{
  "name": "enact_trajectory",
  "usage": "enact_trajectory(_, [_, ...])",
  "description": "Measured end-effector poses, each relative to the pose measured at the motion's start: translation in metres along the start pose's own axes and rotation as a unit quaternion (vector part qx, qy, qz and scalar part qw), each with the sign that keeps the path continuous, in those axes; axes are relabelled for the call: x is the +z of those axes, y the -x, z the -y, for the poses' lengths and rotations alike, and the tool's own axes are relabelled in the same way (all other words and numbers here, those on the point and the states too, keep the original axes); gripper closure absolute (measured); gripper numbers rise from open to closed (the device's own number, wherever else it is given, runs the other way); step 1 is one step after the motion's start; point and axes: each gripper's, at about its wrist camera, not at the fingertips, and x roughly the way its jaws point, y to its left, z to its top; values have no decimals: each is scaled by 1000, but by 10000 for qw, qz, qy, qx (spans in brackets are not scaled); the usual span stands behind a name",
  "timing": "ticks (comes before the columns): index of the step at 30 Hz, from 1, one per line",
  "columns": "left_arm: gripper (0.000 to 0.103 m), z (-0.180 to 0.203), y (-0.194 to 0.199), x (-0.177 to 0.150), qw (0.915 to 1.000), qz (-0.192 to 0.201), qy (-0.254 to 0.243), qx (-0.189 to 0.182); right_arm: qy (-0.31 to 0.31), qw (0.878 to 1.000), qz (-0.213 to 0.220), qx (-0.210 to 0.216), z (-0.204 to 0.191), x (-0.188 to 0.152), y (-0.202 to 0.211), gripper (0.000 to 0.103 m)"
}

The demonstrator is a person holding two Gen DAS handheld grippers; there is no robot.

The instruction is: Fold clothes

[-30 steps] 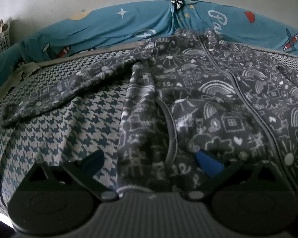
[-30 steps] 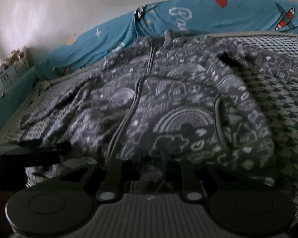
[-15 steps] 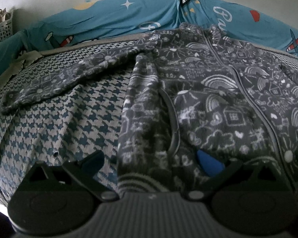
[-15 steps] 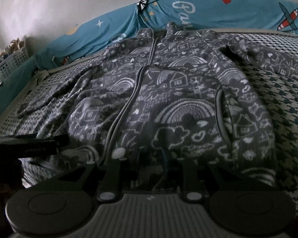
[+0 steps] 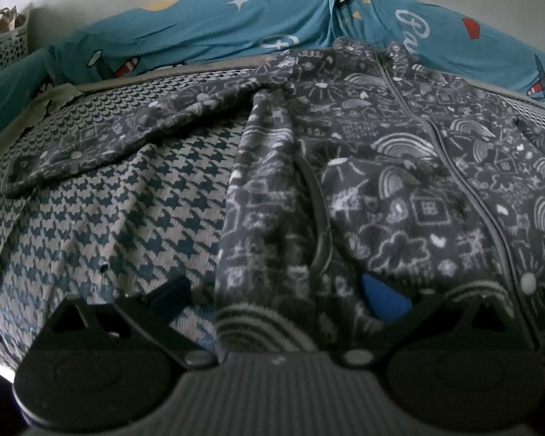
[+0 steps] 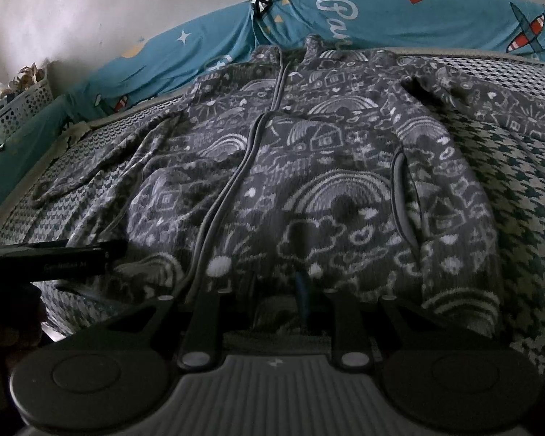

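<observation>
At hem of grey doodle-print fleece zip jacket (image 6: 330, 181): right gripper (image 6: 278, 301) nipped narrowly on fabric, left gripper (image 5: 276, 298) agape (holding nothing), so risks lopsided drag across houndstooth bedcover (image 5: 101, 225).

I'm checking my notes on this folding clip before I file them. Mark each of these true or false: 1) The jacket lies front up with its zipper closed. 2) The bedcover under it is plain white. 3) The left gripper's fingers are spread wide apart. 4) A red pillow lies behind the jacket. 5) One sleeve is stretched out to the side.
1) True: the jacket lies front up, and its zipper runs closed up the middle.
2) False: the bedcover has a blue and white houndstooth pattern.
3) True: the left gripper has its fingers wide apart.
4) False: the bedding behind is teal with planes and stars.
5) True: the sleeve is stretched out sideways.
</observation>
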Motion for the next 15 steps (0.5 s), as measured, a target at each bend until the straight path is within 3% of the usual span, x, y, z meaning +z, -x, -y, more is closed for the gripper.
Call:
enact_trajectory(10, [0, -1, 3, -2, 10000, 23, 65, -35, -34, 10000, 0, 28, 2, -2, 3, 80])
enact_trajectory(15, [0, 2, 15, 2, 9994, 344, -16, -13, -128, 9998, 48, 167, 3, 1, 6, 72])
